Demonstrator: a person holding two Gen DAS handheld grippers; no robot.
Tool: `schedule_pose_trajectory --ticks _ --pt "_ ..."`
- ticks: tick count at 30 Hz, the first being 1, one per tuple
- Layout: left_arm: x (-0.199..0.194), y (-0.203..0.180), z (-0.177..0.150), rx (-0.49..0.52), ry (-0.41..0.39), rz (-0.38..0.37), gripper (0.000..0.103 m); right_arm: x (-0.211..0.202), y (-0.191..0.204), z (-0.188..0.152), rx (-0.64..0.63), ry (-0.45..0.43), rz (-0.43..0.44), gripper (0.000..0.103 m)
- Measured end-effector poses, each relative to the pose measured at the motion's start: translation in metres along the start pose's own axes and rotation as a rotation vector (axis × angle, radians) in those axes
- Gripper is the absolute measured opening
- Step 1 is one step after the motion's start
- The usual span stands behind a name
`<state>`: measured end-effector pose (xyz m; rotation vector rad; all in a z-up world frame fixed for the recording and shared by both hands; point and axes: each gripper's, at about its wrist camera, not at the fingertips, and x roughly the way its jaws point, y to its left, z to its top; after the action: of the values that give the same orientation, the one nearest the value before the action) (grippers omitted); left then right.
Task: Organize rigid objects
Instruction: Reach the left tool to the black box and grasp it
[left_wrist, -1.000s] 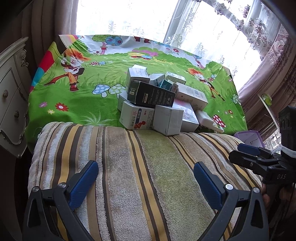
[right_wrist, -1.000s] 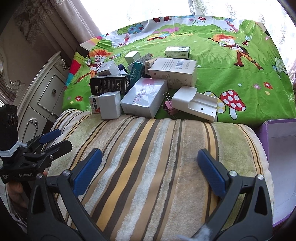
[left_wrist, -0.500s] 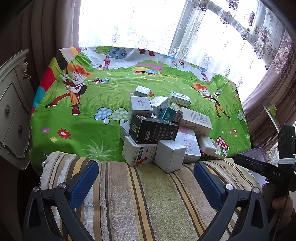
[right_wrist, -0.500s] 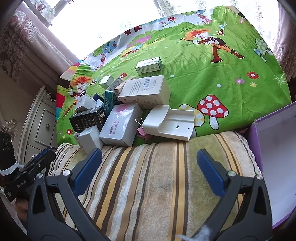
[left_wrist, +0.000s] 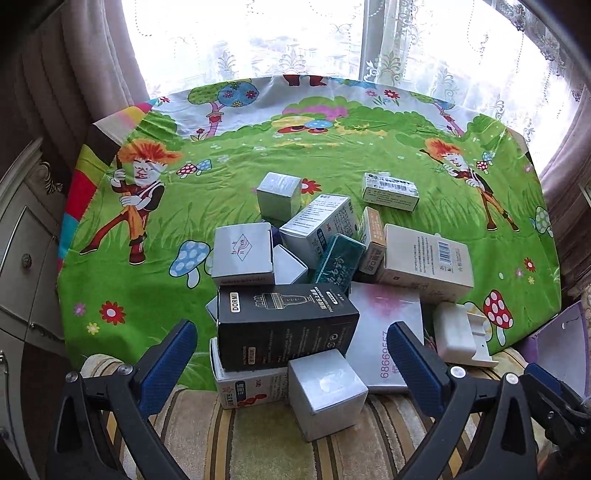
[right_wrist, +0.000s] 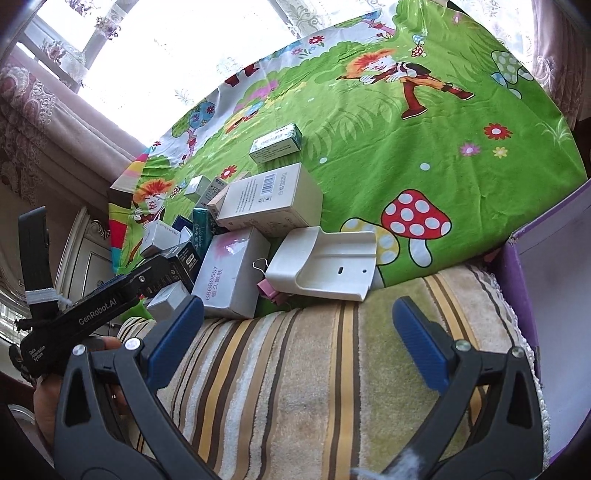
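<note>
while both tools hang spread wide and empty over the striped towel (left_wrist: 258, 443), the heap of boxes sits just past the towel's far edge on the green cartoon cloth (left_wrist: 147, 258). the left tool (left_wrist: 291, 365) has its blue pads on either side of the black dormi box (left_wrist: 284, 325), not touching it — that box is my landmark. it lies on top of a white box with red print (left_wrist: 247, 387), and a small silver cube (left_wrist: 325, 391) stands just in front, on the towel's edge. behind it sit a grey-white box (left_wrist: 242, 254) and a teal box (left_wrist: 338, 262); to its right lies a pale pink box (right_wrist: 232, 273), then a white plastic holder (right_wrist: 325, 264). farther right, a purple box (right_wrist: 546, 280) stands open. the right tool (right_wrist: 299, 343) hovers over bare towel, well short of the heap.
</note>
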<state>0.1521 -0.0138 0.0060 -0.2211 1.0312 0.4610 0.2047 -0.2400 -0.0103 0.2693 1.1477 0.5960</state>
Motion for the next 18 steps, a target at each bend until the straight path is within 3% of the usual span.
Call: schedule_pose_trajectory --ticks 7,10,18 --pt "0.021 -0.006 0.005 0.015 0.044 0.065 0.103 0.006 -0.010 0.003 0.058 0.029 0.032 0.103" --pt "0.028 -0.007 0.005 0.024 0.060 0.079 0.090 0.010 -0.007 0.006 0.051 0.045 0.016 0.103" --pt "0.015 0.003 0.000 -0.015 -0.008 0.038 0.089 0.030 -0.005 0.019 0.071 0.106 -0.017 0.103"
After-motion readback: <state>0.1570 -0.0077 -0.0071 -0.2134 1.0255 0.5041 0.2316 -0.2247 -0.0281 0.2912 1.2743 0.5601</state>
